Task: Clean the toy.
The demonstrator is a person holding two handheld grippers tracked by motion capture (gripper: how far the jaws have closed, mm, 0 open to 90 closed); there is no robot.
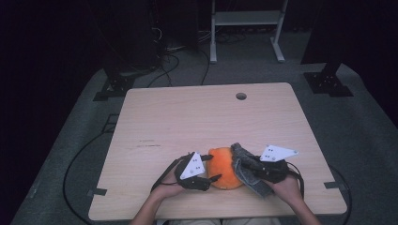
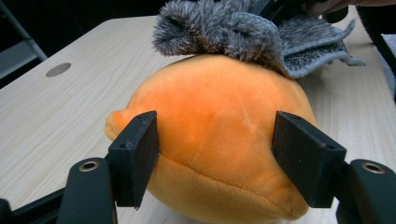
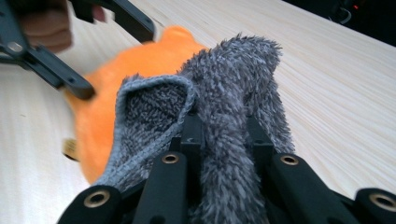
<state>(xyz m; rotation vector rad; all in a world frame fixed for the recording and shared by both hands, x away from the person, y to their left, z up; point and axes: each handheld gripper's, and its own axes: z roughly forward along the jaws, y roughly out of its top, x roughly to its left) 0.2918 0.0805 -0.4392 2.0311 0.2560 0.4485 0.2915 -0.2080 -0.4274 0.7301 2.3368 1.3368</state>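
A round orange plush toy (image 1: 224,169) lies near the table's front edge, between my two grippers. My left gripper (image 1: 212,167) reaches in from its left; in the left gripper view its jaws (image 2: 215,144) straddle the plush (image 2: 219,116) and the pads touch its sides. A grey fluffy sock (image 1: 240,152) hangs over the plush's right side and top. My right gripper (image 1: 248,168) is shut on this sock. In the right gripper view the sock (image 3: 233,79) is pinched between the jaws (image 3: 224,126), its open cuff (image 3: 149,107) facing the camera.
The light wooden table (image 1: 187,117) has a round cable hole (image 1: 241,96) at its far edge. Beyond the table are a white metal frame (image 1: 246,18), dark stands and loose cables on grey carpet.
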